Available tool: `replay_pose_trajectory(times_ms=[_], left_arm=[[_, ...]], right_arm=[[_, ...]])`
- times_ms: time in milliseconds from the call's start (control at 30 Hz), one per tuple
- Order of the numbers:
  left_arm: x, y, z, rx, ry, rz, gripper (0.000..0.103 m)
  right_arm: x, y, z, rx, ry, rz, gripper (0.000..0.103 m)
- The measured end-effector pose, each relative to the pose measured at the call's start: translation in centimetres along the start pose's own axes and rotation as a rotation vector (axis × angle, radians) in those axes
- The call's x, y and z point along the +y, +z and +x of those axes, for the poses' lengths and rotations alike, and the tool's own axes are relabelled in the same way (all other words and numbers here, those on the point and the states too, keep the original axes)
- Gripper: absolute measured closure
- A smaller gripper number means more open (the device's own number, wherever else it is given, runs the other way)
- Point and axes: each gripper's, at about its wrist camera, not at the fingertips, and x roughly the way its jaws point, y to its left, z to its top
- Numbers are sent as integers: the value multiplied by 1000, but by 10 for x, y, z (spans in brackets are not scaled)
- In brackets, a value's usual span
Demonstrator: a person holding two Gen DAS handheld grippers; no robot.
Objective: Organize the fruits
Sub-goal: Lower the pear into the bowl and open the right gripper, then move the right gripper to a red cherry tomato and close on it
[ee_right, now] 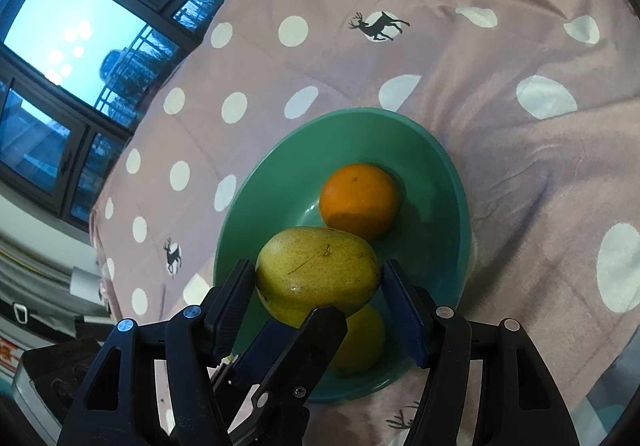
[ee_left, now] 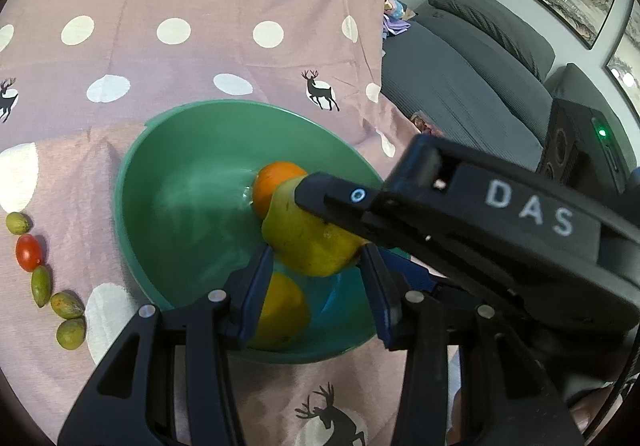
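The green bowl [ee_left: 168, 174] is crowded on its near side: a pear [ee_right: 318, 280] hangs there between the right tongs [ee_right: 318, 286], with the left tongs [ee_left: 316, 278] pushed in against it, a yellow fruit [ee_left: 282, 312] below and an orange [ee_right: 360, 206] just behind. The far half of the bowl is bare, and the dotted cloth [ee_left: 200, 58] beyond the bowl lies bare too. Left of the bowl a row of small green fruits [ee_left: 66, 304] and a red tomato [ee_left: 28, 252] narrows the way in.
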Motion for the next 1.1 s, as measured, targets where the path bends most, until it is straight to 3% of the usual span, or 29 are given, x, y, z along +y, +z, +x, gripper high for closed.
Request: replay_pose_trajectory(times_ms=[67, 167, 333, 467, 633, 733, 800, 900, 1100], left_arm=[[1, 0, -2, -11, 13, 0, 60], [6, 1, -5, -9, -29, -28, 60], [5, 1, -10, -21, 1, -10, 61], [9, 0, -18, -26, 25, -9, 60], [22, -5, -44, -45, 129, -1, 59], [36, -5, -68, -68, 238, -6, 59], [46, -6, -83, -100, 260, -19, 59], [64, -7, -107, -131, 292, -62, 56], [102, -12, -148, -159, 433, -169, 51]], right_arm=[[2, -1, 0, -9, -13, -10, 37], [5, -1, -3, -6, 91, -8, 38], [16, -5, -5, -29, -5, -48, 38], [19, -7, -7, -31, -10, -64, 38], [25, -8, -10, -46, -48, -94, 38], [31, -10, -12, -53, -43, -112, 39], [37, -13, -14, -55, -31, -130, 39], [47, -17, -15, -57, -8, -160, 39], [74, -29, -12, -31, 57, -231, 39]])
